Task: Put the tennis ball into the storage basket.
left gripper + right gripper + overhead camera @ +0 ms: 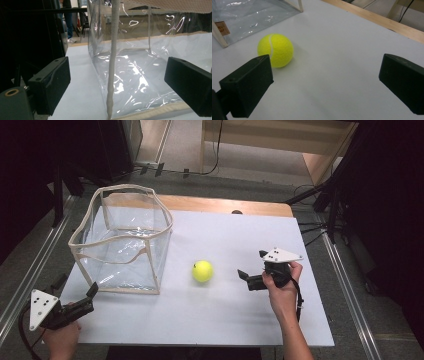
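A yellow tennis ball [202,270] [275,50] lies on the white table [210,320], right of a clear plastic box with beige trim [122,237] [140,70] [249,15]. My right gripper [251,264] [325,86] is open, a short way right of the ball, with nothing between its jaws. It points toward the ball, which sits ahead and nearer its left jaw. My left gripper [76,286] [117,82] is open at the table's front left corner. It faces the box's near corner seam and holds nothing.
The box is open-topped and holds nothing. A wooden strip [225,205] runs along the table's far edge. Metal rails [30,270] flank the table, with dark stands and cables [325,205] at the far right.
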The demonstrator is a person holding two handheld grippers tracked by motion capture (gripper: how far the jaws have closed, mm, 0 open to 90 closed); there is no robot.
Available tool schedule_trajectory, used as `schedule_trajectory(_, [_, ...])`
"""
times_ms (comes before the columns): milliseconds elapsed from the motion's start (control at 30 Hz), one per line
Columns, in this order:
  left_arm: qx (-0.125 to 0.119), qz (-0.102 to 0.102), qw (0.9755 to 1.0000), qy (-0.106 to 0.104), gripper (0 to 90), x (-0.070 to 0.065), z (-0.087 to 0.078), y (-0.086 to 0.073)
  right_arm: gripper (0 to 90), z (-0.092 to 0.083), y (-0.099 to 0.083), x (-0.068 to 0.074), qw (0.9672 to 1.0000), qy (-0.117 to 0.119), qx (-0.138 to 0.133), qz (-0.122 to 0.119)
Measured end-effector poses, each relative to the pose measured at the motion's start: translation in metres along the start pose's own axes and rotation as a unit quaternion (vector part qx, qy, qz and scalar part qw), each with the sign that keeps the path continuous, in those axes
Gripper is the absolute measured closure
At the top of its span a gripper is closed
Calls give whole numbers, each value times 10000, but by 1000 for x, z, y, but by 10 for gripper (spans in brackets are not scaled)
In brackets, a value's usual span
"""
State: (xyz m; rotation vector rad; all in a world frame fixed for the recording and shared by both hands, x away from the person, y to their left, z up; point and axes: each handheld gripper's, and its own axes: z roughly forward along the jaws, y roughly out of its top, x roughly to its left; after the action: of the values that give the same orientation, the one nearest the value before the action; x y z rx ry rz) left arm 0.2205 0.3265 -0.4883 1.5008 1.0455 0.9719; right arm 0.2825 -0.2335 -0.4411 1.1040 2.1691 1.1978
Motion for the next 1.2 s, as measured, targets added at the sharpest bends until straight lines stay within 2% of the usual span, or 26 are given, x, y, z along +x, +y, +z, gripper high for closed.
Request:
schedule_trajectory(133, [12,-4,10000,-7,69,0,0,0,0,12,8,7,9997,114,153,-136])
schedule_trajectory(633, [31,22,10000,-8,69,0,1,0,0,40,26,15,9985,342,377,-215])
schedule_trajectory(1067, [25,8,10000,-28,69,1,1,0,0,62,42,20,9958,500,684,-352])
schedule_trajectory(1200, [18,11,10000,-44,69,1,1,0,0,69,46,22,9941,572,842,-387])
